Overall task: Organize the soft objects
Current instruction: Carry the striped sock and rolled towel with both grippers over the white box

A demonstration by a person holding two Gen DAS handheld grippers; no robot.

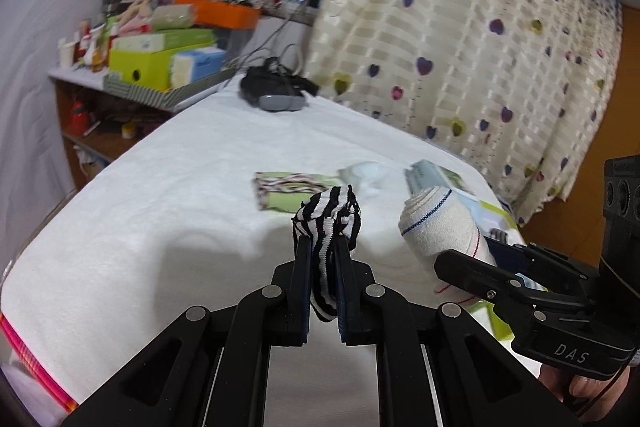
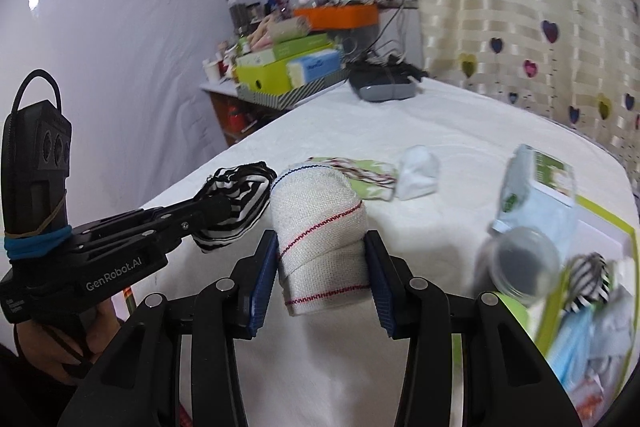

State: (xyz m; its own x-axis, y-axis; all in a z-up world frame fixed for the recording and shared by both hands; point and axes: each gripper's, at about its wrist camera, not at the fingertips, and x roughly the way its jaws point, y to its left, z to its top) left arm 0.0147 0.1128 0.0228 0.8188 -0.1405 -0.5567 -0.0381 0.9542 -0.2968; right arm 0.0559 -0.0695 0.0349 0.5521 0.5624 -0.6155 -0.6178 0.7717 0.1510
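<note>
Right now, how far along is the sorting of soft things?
Done: a striped piece already lies in the green-edged box. In hand: the left hand-held gripper pinches a striped cloth; the right hand-held gripper clamps the bandage roll. Left: the white bundle and patterned cloth.

- Left wrist cam sits right behind its own fingers [image 1: 304,267], looking down and across the white-covered worktop [image 1: 160,207] toward the heart-print curtain [image 1: 460,39].
- Right wrist cam is just as close behind its fingers [image 2: 268,267], aimed the same way, curtain [image 2: 520,7] on its right.
- Both catch the dark headset [image 1: 276,91] [image 2: 384,83] at the worktop's far end, next to the curtain, and each sees the other gripper at its edge.
</note>
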